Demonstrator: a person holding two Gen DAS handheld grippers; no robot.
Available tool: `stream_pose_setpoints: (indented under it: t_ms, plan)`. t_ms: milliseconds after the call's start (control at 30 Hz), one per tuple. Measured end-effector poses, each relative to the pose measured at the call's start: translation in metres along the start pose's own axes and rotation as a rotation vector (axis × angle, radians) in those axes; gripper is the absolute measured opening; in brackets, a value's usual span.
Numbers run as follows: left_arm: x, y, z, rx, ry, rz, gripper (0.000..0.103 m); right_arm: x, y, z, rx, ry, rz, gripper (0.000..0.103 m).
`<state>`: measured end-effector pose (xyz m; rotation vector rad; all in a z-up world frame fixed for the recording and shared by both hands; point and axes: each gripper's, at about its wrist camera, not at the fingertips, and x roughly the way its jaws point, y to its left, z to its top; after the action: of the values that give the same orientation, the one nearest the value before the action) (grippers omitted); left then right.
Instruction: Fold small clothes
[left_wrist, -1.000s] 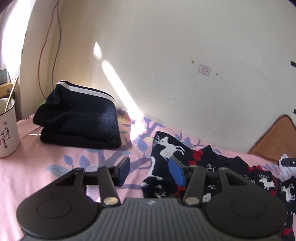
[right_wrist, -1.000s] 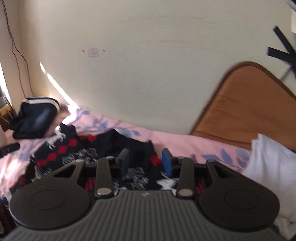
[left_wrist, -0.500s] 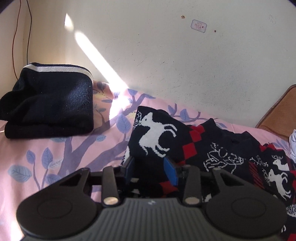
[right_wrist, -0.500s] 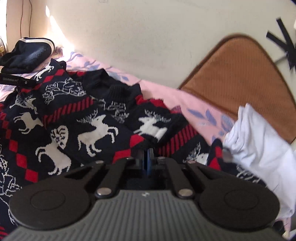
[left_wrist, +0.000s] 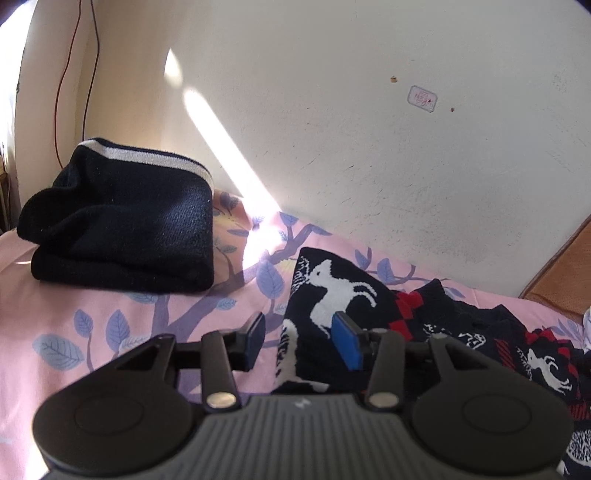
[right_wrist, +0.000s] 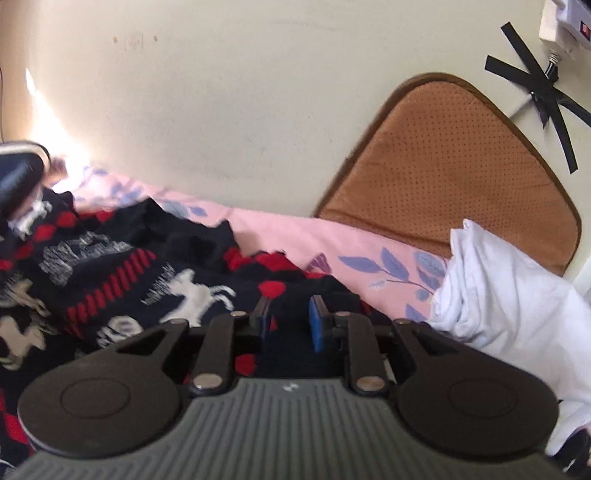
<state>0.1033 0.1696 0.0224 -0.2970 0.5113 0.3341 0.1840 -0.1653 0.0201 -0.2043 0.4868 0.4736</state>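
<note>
A dark knitted sweater (left_wrist: 332, 295) with white reindeer and red diamonds lies spread on the pink leaf-print sheet (left_wrist: 110, 325). My left gripper (left_wrist: 301, 341) hovers low at the sweater's left edge. Its jaws are opening, with that edge between them: the left pad is over bare sheet and the right pad over the knit. In the right wrist view the sweater (right_wrist: 147, 273) fills the lower left. My right gripper (right_wrist: 290, 321) is at its right end, jaws opening, with dark knit showing in the narrow gap between them.
A folded black garment with a white stripe (left_wrist: 122, 229) sits at the far left against the wall. A crumpled white garment (right_wrist: 509, 295) lies right of the sweater, with a brown perforated mat (right_wrist: 454, 166) leaning on the wall behind it. A red cable (left_wrist: 62, 74) hangs in the left corner.
The right jaws, closed together on the sweater half a second ago, now stand apart, and that view shows more wall. The left jaws narrowed over the sweater's edge, then widened, and drew back slightly.
</note>
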Motion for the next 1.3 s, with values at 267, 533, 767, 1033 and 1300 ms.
stream_pose_setpoints:
  t_ms: [267, 533, 767, 1033, 1300]
  plan:
    - [0.014, -0.009, -0.003, 0.063, 0.094, 0.009, 0.043, 0.007, 0.063, 0.008, 0.025, 0.052, 0.250, 0.024]
    - [0.019, -0.004, -0.004, 0.041, 0.130, 0.003, 0.046, -0.010, 0.021, -0.034, 0.168, 0.041, 0.147, 0.025]
    - [0.000, -0.011, -0.005, 0.092, 0.019, -0.034, 0.058, -0.078, 0.004, -0.063, 0.300, -0.095, 0.188, 0.037]
    - [0.009, -0.018, -0.007, 0.141, 0.081, -0.029, 0.060, -0.080, -0.018, -0.097, 0.470, -0.029, 0.100, 0.057]
    - [0.010, -0.016, -0.007, 0.123, 0.090, -0.036, 0.062, -0.080, -0.006, -0.104, 0.413, -0.057, 0.059, 0.070]
